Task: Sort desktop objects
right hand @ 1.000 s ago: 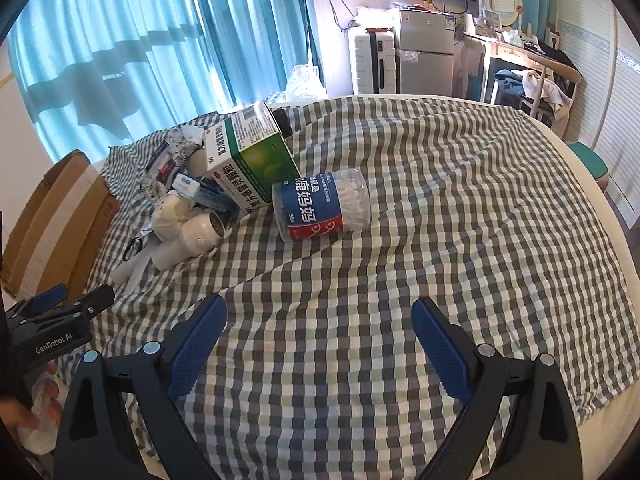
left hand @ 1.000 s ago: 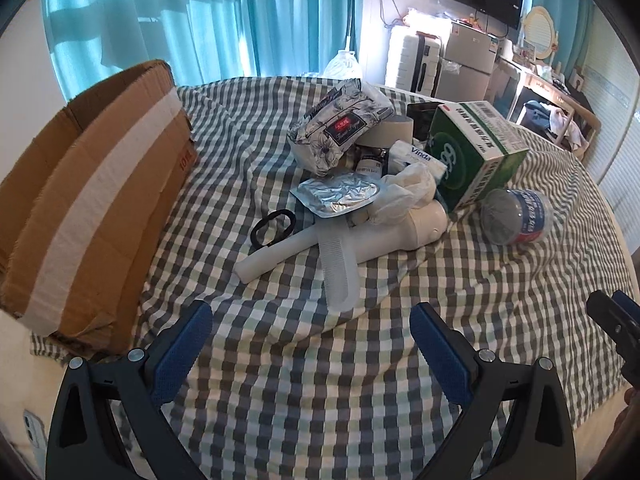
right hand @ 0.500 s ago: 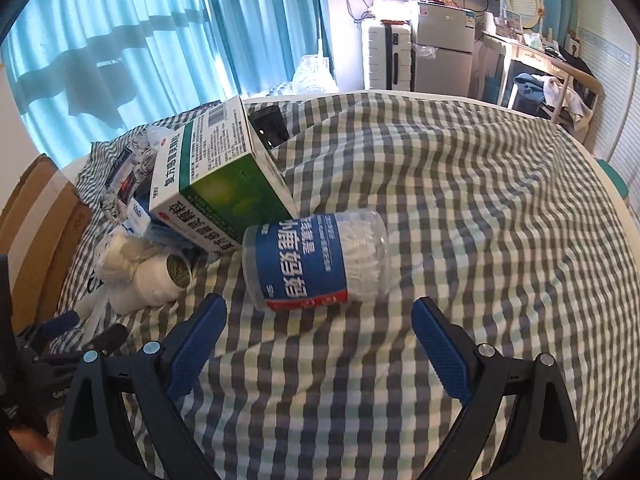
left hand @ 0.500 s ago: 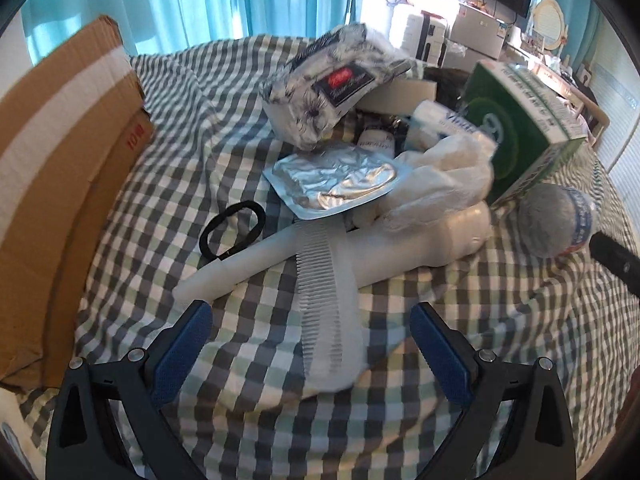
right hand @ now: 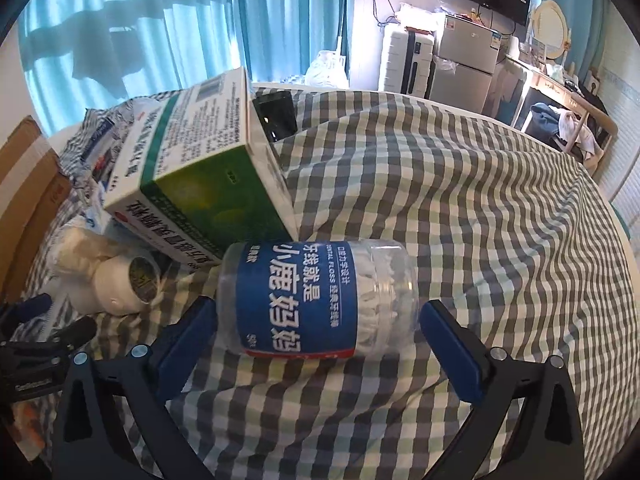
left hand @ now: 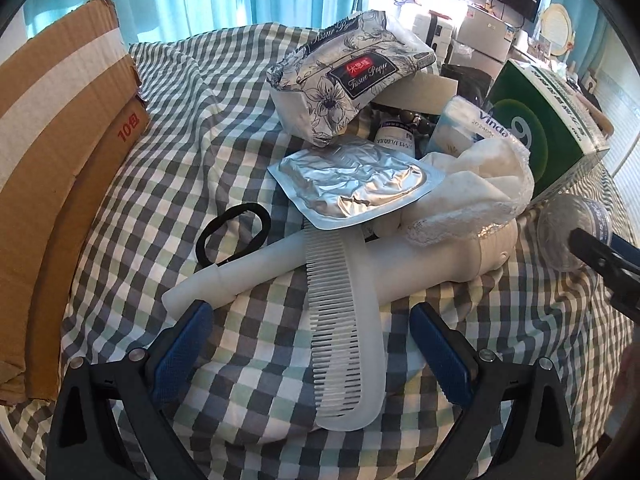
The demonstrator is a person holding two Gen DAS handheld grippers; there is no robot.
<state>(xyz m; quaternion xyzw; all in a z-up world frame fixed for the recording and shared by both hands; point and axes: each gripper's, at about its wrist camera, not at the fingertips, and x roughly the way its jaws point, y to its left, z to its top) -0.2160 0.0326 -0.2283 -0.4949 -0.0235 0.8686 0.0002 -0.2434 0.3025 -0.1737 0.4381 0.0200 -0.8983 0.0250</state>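
Right gripper (right hand: 316,340) straddles the floss jar (right hand: 316,300), lying on its side on the checked surface (right hand: 480,200) against the green box (right hand: 192,168); jaws opening, pads clear. Left gripper (left hand: 310,344) released, bracketing the comb (left hand: 344,320) for pickup.

Both wrist fisheyes look steeply down, close over the checked cloth (left hand: 168,152); both show the green-and-white carton (right hand: 192,152).
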